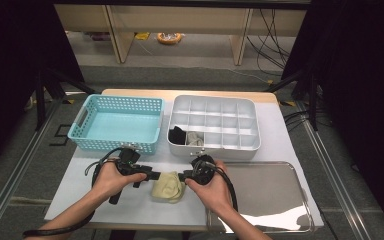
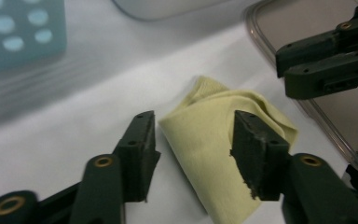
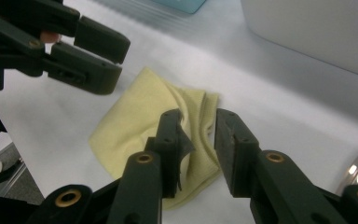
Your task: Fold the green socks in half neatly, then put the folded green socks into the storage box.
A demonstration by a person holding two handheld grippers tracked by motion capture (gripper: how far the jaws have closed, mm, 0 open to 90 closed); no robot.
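Left tongs (image 2: pixel 193 154) and right tongs (image 3: pixel 198 149), both open, flank a folded yellow cloth (image 1: pixel 168 186) on the table (image 1: pixel 130 205), seemingly poised to grasp opposite edges.

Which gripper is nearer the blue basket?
Left. The left gripper sits just in front of the blue basket, at the yellow cloth's left edge; the right gripper is at the cloth's right, farther away.

Cloth (image 1: pixel 168 186) (image 2: pixel 214 154) (image 3: pixel 144 130): pale yellow, soft knit, loosely folded into a rumpled bundle with raised creases. Lies on the white table cover at the near edge, in front of the basket and divided box, just left of the metal tray.
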